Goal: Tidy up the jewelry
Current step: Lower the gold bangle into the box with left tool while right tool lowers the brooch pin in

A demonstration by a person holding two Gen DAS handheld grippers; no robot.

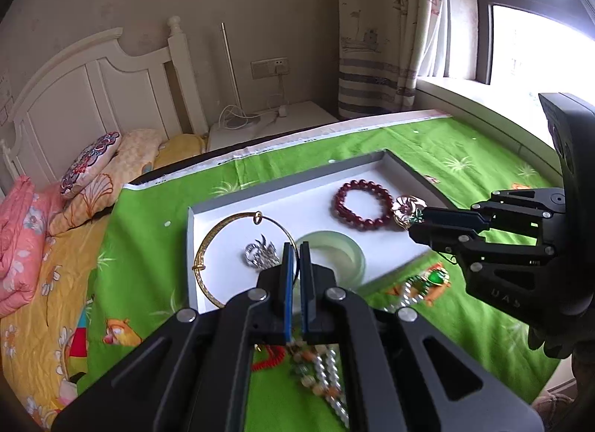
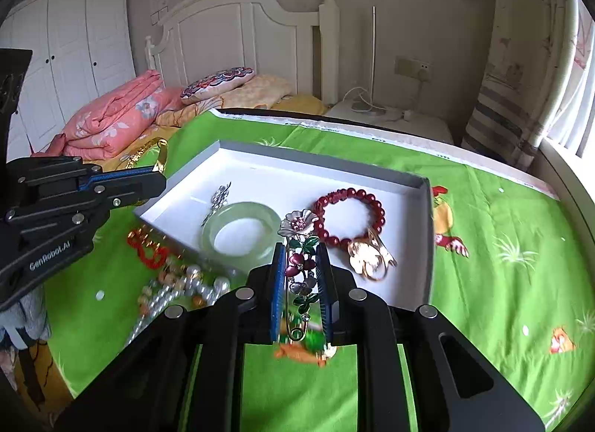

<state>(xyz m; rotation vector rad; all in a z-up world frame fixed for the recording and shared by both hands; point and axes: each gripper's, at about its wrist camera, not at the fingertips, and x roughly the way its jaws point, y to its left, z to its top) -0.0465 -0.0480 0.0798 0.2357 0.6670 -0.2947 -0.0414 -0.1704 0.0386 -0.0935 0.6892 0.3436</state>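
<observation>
From the left wrist view we see our left gripper (image 1: 295,250) at lower centre, its blue-lined jaws clenched on the thin gold bangle (image 1: 223,242), a wire-like hoop with a small ring on it. The hoop hangs over the left half of the shallow white tray (image 1: 230,205). Under it lie a silver brooch (image 1: 260,254), spiky and glittering, and a pale green jade bangle (image 1: 342,250), thick and glassy. A dark red bead bracelet (image 1: 362,205) lies toward the tray's upper right. At centre right our right gripper (image 1: 414,220) grips a flower brooch (image 1: 407,209) of enamel petals.

From the right wrist view, the right gripper (image 2: 300,257) at lower centre is clamped narrowly on the flower brooch (image 2: 299,246), long and pin-backed, above the tray's (image 2: 424,246) near edge. A gold pendant (image 2: 368,257) touches the red beads. At left, pearl and orange strands (image 2: 178,287) pile on the green printed cloth (image 2: 502,283).
</observation>
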